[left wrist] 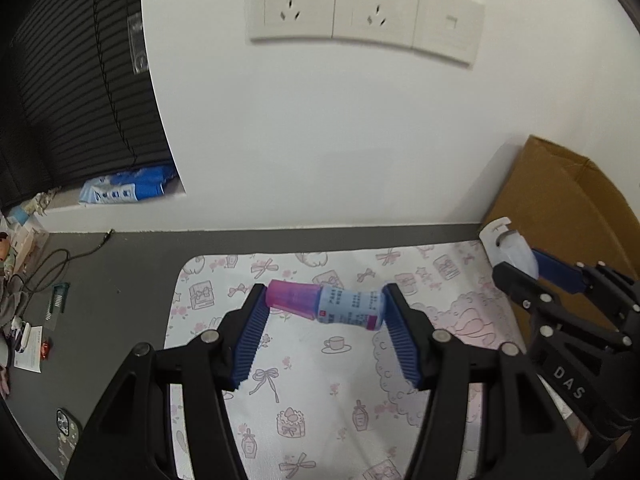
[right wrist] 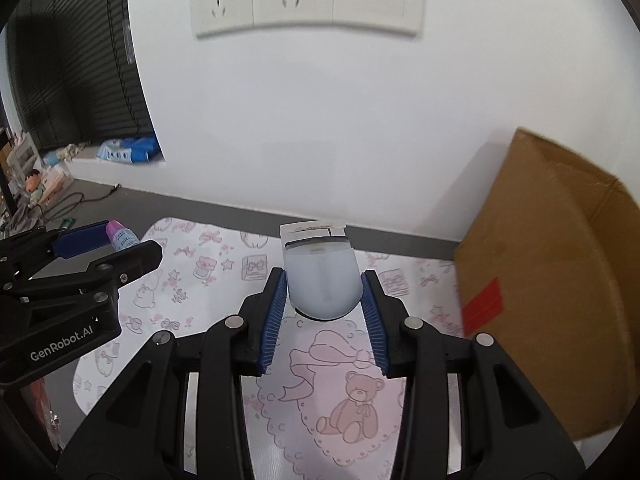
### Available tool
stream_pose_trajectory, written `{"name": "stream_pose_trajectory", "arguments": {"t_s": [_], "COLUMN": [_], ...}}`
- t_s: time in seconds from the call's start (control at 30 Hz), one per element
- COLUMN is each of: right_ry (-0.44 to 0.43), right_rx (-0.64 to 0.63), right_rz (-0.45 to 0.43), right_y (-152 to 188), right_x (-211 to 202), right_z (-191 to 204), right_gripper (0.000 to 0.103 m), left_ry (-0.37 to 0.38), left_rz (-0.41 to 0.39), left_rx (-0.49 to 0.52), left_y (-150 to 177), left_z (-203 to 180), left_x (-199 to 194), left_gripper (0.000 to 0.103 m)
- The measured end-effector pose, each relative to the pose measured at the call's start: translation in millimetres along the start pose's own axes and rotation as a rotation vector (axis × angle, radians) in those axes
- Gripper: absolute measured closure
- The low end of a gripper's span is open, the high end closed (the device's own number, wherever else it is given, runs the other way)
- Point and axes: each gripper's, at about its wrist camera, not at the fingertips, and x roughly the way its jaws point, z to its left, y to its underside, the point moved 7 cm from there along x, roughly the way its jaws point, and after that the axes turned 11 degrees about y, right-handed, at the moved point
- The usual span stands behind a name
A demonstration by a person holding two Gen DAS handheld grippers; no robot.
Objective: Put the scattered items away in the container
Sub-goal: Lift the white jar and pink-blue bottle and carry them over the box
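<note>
Carrying two things at once is where the risk sits. The left gripper (left wrist: 324,312) is clamped on a small bottle (left wrist: 326,304), pink cap against one pad and base against the other, so it is held end to end and slightly tilted above the mat (left wrist: 320,400). That axial pinch looks weak to me: the cap is smooth and tapered, and a jolt or a slight easing of the squeeze could let the bottle pivot out and drop.

The right gripper (right wrist: 324,292) is closed on a pale translucent dispenser (right wrist: 322,280), its rounded body between the blue pads, the white head pointing away. The curved sides (slick plastic, by the look of it) could slide forward out of the pads if tipped downward.

The box (right wrist: 560,280) stands at the right edge, just beside the mat; its opening is not visible from either view. The raised flap (left wrist: 560,168) could catch the dispenser on the way in, and with both grippers near each other, they may collide if both head there together.
</note>
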Motion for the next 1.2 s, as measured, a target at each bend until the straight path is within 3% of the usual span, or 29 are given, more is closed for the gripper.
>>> {"name": "stream_pose_trajectory", "arguments": {"t_s": [0.3, 0.73, 1.2], "right_ry": [0.028, 0.069, 0.0], "right_rx": [0.001, 0.028, -0.016], "right_rz": [-0.065, -0.135, -0.205], "right_y": [-15, -19, -20], "right_x": [-66, -125, -151], "right_z": [-13, -31, -69], "right_gripper": [0.064, 0.064, 0.064], "left_ry": [0.018, 0.069, -0.031], "left_rz": [-0.061, -0.102, -0.17], "left_rx": [0.027, 0.077, 0.034], "left_y": [-12, -19, -24], "left_z": [-24, -56, -95], "left_x": [-56, -94, -115], "left_gripper": [0.046, 0.046, 0.046]}}
